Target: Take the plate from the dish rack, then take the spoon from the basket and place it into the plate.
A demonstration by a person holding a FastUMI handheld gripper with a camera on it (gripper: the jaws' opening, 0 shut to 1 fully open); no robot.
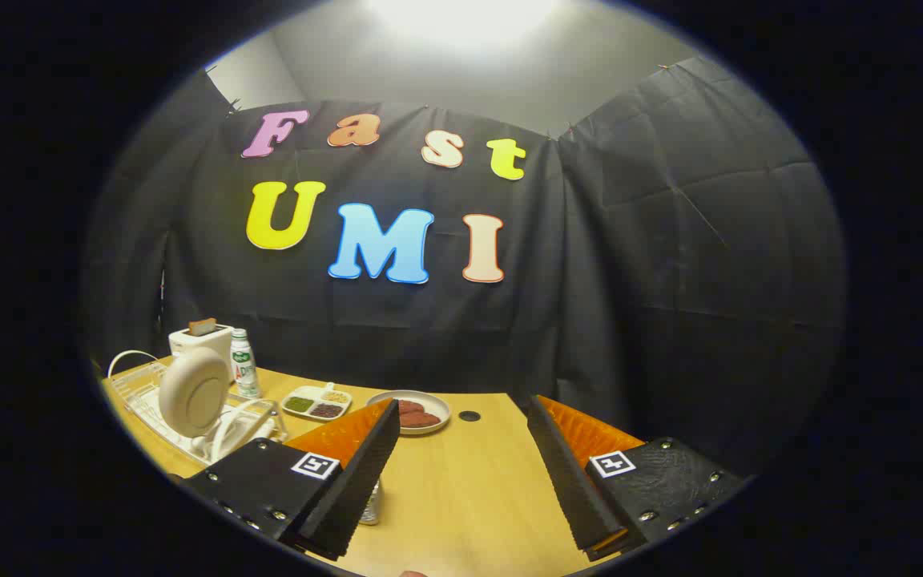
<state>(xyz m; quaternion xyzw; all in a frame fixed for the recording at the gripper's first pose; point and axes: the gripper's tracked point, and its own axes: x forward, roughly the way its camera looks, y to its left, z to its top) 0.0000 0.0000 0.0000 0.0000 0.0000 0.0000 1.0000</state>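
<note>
Gripper (461,449) held above a wooden table (469,497), jaws spread wide with nothing between them but bare tabletop. Off at about ten o'clock from the fingers, a white wire dish rack (141,393) with a pale round plate (193,390) standing upright on edge in it. Behind the rack, a white toaster (199,338) with a slice of bread poking out, and just beside that a small bottle (244,362) with a green cap. Toward eleven o'clock, past the left fingertip, a divided dish (316,402) with three fillings. Close to twelve o'clock, just beyond the left finger, a shallow plate (421,411) carrying dark reddish pieces. Small dark hole (469,416) in the table right beside it. Something silvery (371,501) peeking out under the left finger; cannot tell what.
</note>
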